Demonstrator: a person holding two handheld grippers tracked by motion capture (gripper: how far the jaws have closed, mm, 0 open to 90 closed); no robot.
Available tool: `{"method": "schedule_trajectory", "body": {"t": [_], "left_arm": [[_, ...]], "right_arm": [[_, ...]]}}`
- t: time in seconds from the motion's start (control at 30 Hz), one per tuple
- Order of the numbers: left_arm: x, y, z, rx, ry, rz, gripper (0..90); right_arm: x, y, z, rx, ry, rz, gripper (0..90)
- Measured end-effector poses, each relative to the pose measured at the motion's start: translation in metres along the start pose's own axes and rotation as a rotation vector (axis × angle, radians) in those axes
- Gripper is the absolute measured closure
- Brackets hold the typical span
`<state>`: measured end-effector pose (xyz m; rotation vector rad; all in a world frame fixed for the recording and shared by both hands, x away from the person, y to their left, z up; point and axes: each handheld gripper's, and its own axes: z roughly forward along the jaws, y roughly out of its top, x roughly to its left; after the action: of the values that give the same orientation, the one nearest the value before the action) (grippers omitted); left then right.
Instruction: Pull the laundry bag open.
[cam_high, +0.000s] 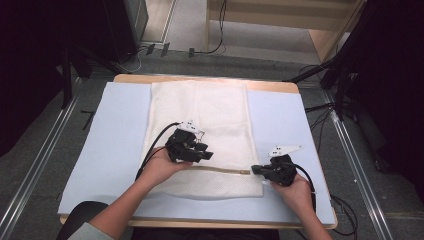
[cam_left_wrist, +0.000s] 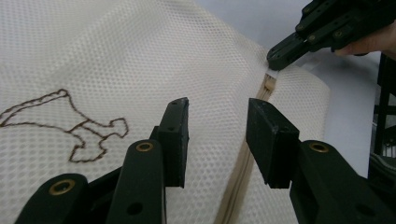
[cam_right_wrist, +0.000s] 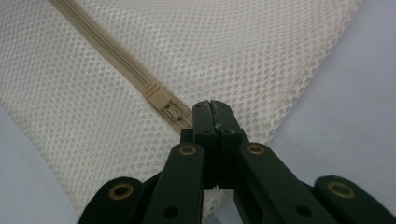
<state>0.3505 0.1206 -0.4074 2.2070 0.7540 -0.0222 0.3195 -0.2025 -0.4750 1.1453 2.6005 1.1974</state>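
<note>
A white mesh bag (cam_high: 200, 110) lies flat on a pale blue mat (cam_high: 280, 115). A beige zipper (cam_high: 220, 170) runs across its near end. My left gripper (cam_high: 207, 155) hovers over the bag just above the zipper line, jaws open with nothing between them (cam_left_wrist: 217, 114); the zipper (cam_left_wrist: 243, 172) passes beneath the gap. My right gripper (cam_high: 255, 169) sits at the zipper's right end, shut (cam_right_wrist: 212, 106). The slider (cam_right_wrist: 156, 95) lies just ahead of it, and its pull tab (cam_right_wrist: 173, 113) runs in at the shut jaws. The right gripper (cam_left_wrist: 275, 58) also shows far off in the left gripper view.
A brown stitched outline (cam_left_wrist: 70, 126) marks the mesh left of my left jaws. The mat covers a wooden table (cam_high: 200, 78). Cables and dark stands (cam_high: 345, 85) flank it on the floor, with metal rails (cam_high: 360, 165) along both sides.
</note>
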Motion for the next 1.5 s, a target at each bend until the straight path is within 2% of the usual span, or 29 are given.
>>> {"method": "schedule_trajectory", "body": {"t": [0.2,0.43,0.57,0.87,1.03,1.27,1.4,1.5], "left_arm": [[-0.013,0.005,0.014,0.012,-0.030,0.030,60.7],[-0.024,0.008,0.036,0.033,-0.068,0.038,62.2],[-0.030,0.010,0.048,0.047,-0.070,0.051,64.6],[-0.038,0.013,0.065,0.098,-0.086,0.031,76.6],[-0.043,0.012,0.078,0.124,-0.087,0.014,73.1],[-0.042,0.012,0.091,0.157,-0.090,-0.001,75.0],[-0.043,0.013,0.098,0.151,-0.097,-0.024,75.2],[-0.044,0.014,0.102,0.152,-0.099,-0.019,75.8]], "right_arm": [[0.003,-0.001,0.002,-0.011,-0.027,-0.030,90.0],[0.003,-0.001,0.003,-0.012,-0.024,-0.023,90.0],[0.003,-0.002,0.003,-0.018,-0.021,-0.020,90.0],[0.003,-0.002,0.003,-0.019,-0.021,-0.031,90.0],[0.003,-0.002,0.003,-0.013,-0.026,-0.033,90.0],[0.003,-0.001,0.003,-0.013,-0.025,-0.028,90.0],[0.004,-0.001,0.003,-0.011,-0.030,-0.032,90.0],[0.004,-0.001,0.003,-0.013,-0.030,-0.033,90.0]]}}
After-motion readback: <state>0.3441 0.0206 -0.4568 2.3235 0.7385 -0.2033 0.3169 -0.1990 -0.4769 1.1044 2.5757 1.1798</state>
